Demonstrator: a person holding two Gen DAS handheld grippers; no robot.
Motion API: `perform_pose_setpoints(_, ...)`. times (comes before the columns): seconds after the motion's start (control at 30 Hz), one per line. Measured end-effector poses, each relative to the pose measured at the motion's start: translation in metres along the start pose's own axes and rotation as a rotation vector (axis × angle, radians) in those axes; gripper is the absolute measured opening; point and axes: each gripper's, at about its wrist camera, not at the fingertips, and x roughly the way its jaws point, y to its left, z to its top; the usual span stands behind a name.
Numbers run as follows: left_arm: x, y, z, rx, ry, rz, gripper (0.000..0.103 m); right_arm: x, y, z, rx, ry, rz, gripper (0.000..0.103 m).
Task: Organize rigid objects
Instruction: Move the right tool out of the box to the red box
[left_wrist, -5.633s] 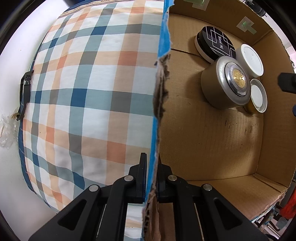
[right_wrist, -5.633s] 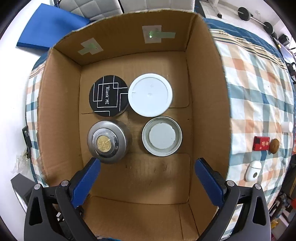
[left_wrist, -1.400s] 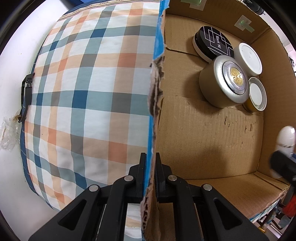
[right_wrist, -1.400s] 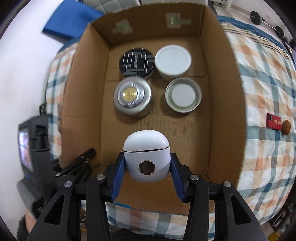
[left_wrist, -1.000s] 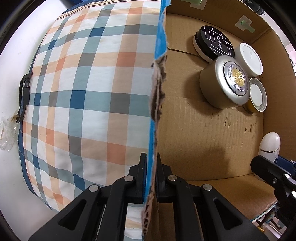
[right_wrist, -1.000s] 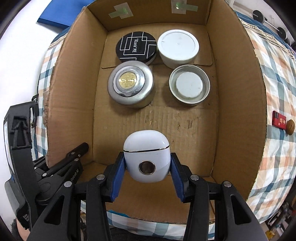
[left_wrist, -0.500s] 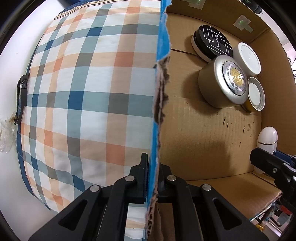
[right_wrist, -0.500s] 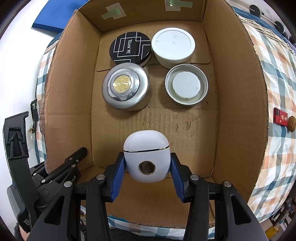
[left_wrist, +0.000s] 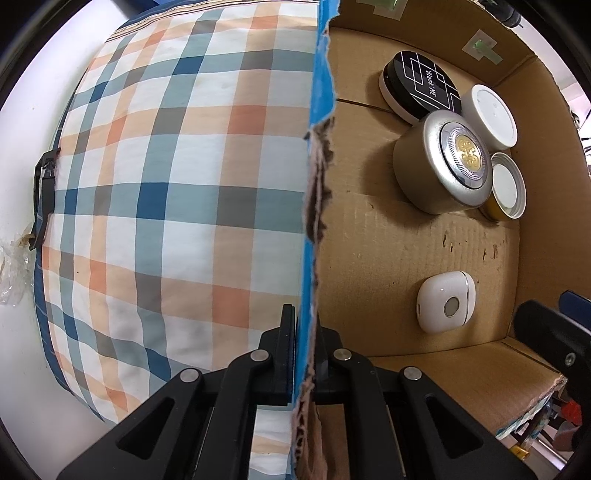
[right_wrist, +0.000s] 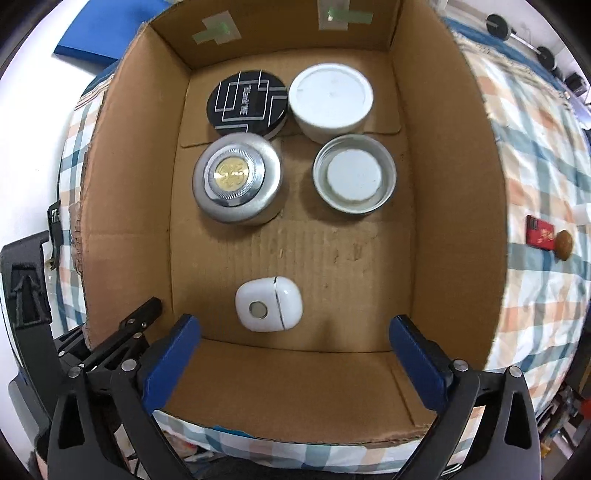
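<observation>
white case (right_wrist: 269, 309) on box floor, beyond opening right gripper (right_wrist: 295, 334)

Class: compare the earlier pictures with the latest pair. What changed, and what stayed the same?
The right gripper let go of the white rounded earbud case; its jaws are opening, and the case now lies on its side on the cardboard box floor. The left gripper stays clamped on the box wall, and the four round tins are unmoved.
</observation>
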Motion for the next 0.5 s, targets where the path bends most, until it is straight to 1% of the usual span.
perform_pose_setpoints(0.2, -0.002, -0.001, -0.001, 0.000, -0.002, -0.001, 0.003, -0.025, -0.001, -0.004, 0.007, -0.060, -0.038, 0.103)
perform_pose_setpoints(0.37, -0.005, -0.002, -0.002, -0.001, -0.004, -0.001, 0.003, -0.050, -0.008, -0.013, 0.021, -0.105, -0.021, 0.103)
perform_pose_setpoints(0.5, -0.005, -0.002, -0.002, -0.001, -0.003, -0.002, 0.003, -0.063, -0.010, -0.021, 0.028, -0.119, 0.007, 0.103)
